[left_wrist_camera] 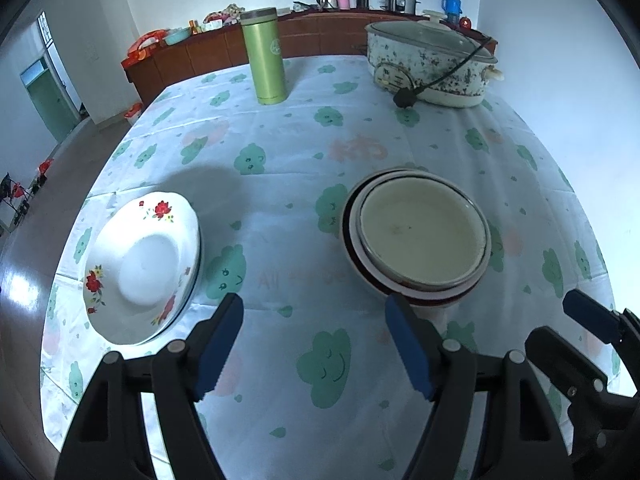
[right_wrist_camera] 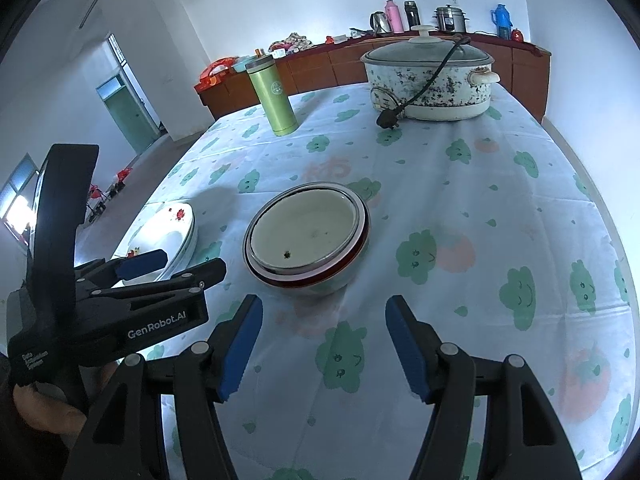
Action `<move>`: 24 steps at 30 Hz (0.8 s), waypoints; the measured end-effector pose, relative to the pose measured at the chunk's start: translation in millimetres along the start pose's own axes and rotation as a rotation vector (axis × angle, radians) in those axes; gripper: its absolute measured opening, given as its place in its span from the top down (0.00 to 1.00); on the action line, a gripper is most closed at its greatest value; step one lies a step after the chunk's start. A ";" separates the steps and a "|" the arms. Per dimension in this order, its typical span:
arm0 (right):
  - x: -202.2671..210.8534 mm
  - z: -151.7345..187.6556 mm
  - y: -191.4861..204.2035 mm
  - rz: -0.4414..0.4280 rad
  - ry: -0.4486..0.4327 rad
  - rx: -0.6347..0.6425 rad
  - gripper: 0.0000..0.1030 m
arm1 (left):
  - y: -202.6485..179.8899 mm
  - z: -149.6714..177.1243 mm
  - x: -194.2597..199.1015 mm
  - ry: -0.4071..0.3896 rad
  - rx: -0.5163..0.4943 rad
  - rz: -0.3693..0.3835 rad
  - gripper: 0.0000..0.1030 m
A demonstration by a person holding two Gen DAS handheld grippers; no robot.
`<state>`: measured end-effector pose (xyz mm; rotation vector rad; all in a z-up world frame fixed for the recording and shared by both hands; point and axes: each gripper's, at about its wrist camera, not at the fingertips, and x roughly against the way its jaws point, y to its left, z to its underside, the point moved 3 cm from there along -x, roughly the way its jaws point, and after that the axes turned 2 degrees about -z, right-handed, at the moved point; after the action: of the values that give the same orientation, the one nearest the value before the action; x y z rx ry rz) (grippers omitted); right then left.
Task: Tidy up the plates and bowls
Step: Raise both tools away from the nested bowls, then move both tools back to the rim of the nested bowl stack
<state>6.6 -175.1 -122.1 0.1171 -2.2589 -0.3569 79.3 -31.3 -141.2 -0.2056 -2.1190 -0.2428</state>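
Note:
A stack of white plates with red flowers (left_wrist_camera: 142,266) lies at the table's left edge; it also shows in the right wrist view (right_wrist_camera: 176,236), partly behind the left gripper. A stack of nested cream bowls with a red-rimmed outer bowl (left_wrist_camera: 416,236) sits mid-table, also in the right wrist view (right_wrist_camera: 306,236). My left gripper (left_wrist_camera: 314,348) is open and empty, near side of both stacks. My right gripper (right_wrist_camera: 322,346) is open and empty, just short of the bowls. The left gripper's body (right_wrist_camera: 120,300) shows at the left of the right view.
A green thermos (left_wrist_camera: 266,56) stands at the far side of the table. A speckled electric pot with a glass lid (left_wrist_camera: 430,62) and a loose black plug (left_wrist_camera: 404,98) sits far right. A wooden counter (left_wrist_camera: 312,32) with kettles and flasks runs behind.

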 end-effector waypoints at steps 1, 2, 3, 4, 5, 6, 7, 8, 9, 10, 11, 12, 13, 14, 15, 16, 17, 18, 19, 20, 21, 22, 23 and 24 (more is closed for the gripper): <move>-1.1 -0.4 -0.2 0.001 0.002 0.001 0.36 | 1.0 -0.6 -1.9 0.002 0.003 -0.001 0.28; -1.5 -0.4 -0.2 0.000 0.004 0.001 0.36 | 1.3 -0.9 -2.8 0.003 0.004 0.000 0.28; -2.7 -1.2 -0.7 0.000 0.005 0.002 0.36 | 2.5 -1.4 -4.8 0.006 0.006 0.000 0.28; -3.6 -2.1 -1.0 -0.002 0.004 0.003 0.36 | 3.3 -2.0 -6.6 0.008 0.008 0.000 0.28; -4.4 -3.0 -1.0 -0.003 0.003 0.003 0.36 | 4.2 -2.2 -8.3 0.011 0.011 -0.002 0.28; -5.5 -4.0 -1.3 -0.003 0.003 0.005 0.36 | 5.5 -2.5 -10.4 0.015 0.015 -0.004 0.28; -6.7 -4.8 -2.0 -0.003 0.003 0.004 0.36 | 6.2 -2.1 -11.6 0.018 0.018 -0.005 0.28; -7.9 -5.4 -2.8 -0.005 0.004 0.003 0.36 | 7.1 -2.1 -13.7 0.022 0.022 -0.007 0.28; -9.2 -6.0 -3.8 -0.007 0.005 0.001 0.36 | 8.1 -2.1 -15.7 0.027 0.025 -0.009 0.28; -10.1 -6.4 -4.9 -0.009 0.006 -0.002 0.36 | 8.5 -1.9 -17.1 0.030 0.027 -0.011 0.28; -10.8 -6.7 -5.6 -0.009 0.007 -0.004 0.36 | 8.8 -1.8 -18.7 0.034 0.029 -0.013 0.28; -11.8 -7.4 -7.5 -0.010 0.008 -0.008 0.36 | 8.9 -1.7 -20.2 0.038 0.031 -0.014 0.28; -12.6 -8.1 -9.1 -0.011 0.008 -0.012 0.36 | 9.0 -1.3 -21.1 0.040 0.031 -0.015 0.28; -13.5 -9.0 -11.0 -0.012 0.007 -0.016 0.35 | 9.0 -1.5 -21.6 0.041 0.031 -0.015 0.28; -14.3 -10.0 -12.4 -0.012 0.007 -0.018 0.35 | 8.8 -1.7 -22.2 0.041 0.031 -0.016 0.28; -14.7 -11.2 -14.2 -0.011 0.005 -0.020 0.35 | 8.8 -2.0 -22.5 0.040 0.032 -0.017 0.28; -14.9 -11.9 -15.2 -0.012 0.003 -0.022 0.35 | 8.8 -2.1 -22.9 0.039 0.033 -0.017 0.28; -15.0 -12.9 -17.1 -0.013 -0.001 -0.024 0.35 | 9.3 -1.9 -23.6 0.040 0.035 -0.016 0.28; -15.1 -14.0 -19.2 -0.013 -0.003 -0.028 0.35 | 9.6 -1.8 -23.9 0.042 0.036 -0.016 0.28; -15.0 -14.9 -21.6 -0.012 -0.006 -0.033 0.35 | 10.8 -1.4 -25.1 0.045 0.039 -0.016 0.28; -15.2 -15.7 -24.4 -0.012 -0.008 -0.040 0.35 | 12.2 -1.1 -26.6 0.048 0.043 -0.017 0.28; -15.5 -16.4 -27.6 -0.010 -0.009 -0.049 0.35 | 13.5 -0.3 -28.4 0.054 0.047 -0.020 0.28; -15.6 -16.8 -29.8 -0.009 -0.010 -0.054 0.35 | 14.4 0.0 -29.8 0.056 0.049 -0.021 0.28; -15.8 -17.3 -32.3 -0.011 -0.011 -0.061 0.36 | 15.1 0.0 -31.3 0.058 0.051 -0.021 0.28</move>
<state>28.9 -206.5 -132.4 0.0958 -2.2567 -0.4328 99.4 -18.3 -166.4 -0.1447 -2.0680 -0.2047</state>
